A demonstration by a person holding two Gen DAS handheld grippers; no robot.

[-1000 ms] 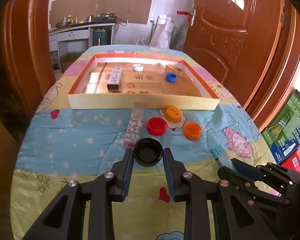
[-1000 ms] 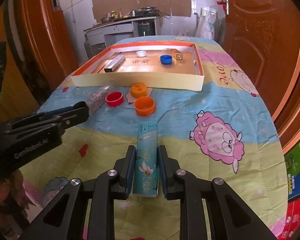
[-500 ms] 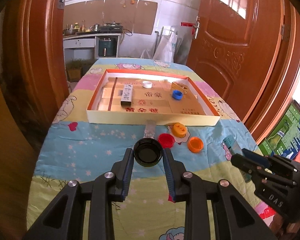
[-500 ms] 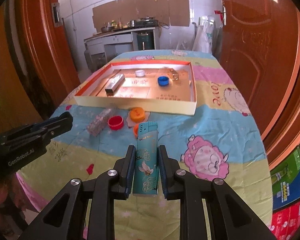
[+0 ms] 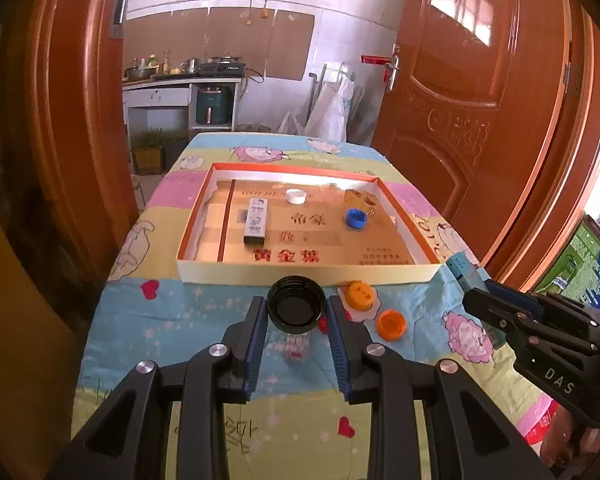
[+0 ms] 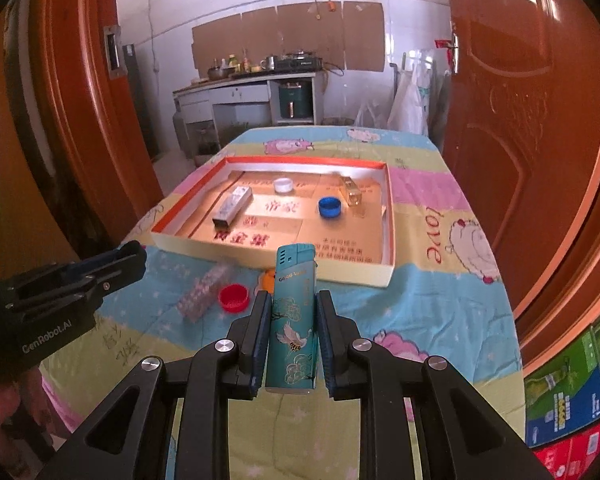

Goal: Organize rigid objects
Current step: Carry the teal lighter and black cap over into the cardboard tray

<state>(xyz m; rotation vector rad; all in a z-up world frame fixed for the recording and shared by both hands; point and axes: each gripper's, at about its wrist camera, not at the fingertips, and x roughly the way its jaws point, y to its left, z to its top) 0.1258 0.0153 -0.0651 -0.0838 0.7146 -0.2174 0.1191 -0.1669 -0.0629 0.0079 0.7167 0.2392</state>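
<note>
My left gripper (image 5: 297, 309) is shut on a black bottle cap (image 5: 296, 305) and holds it above the table, in front of the shallow box (image 5: 300, 274). My right gripper (image 6: 293, 308) is shut on a teal lighter (image 6: 292, 320), also lifted. The box (image 6: 356, 274) holds a grey lighter (image 5: 257, 224), a white cap (image 5: 295, 197), a blue cap (image 5: 357, 218) and a gold lighter (image 6: 351, 191). On the cloth lie a yellow-orange cap (image 5: 361, 294), an orange cap (image 5: 390, 324), a red cap (image 6: 233, 297) and a clear patterned lighter (image 6: 206, 292).
The table has a cartoon-print cloth (image 5: 180, 320). A wooden door (image 5: 480, 100) stands at the right and a door frame (image 5: 68, 120) at the left. Coloured cartons (image 6: 572, 392) sit on the floor at the right. A kitchen counter (image 6: 244, 80) is beyond.
Both grippers have risen and pulled back from the table with the cap and the lighter held. More of the box and the room shows now.
</note>
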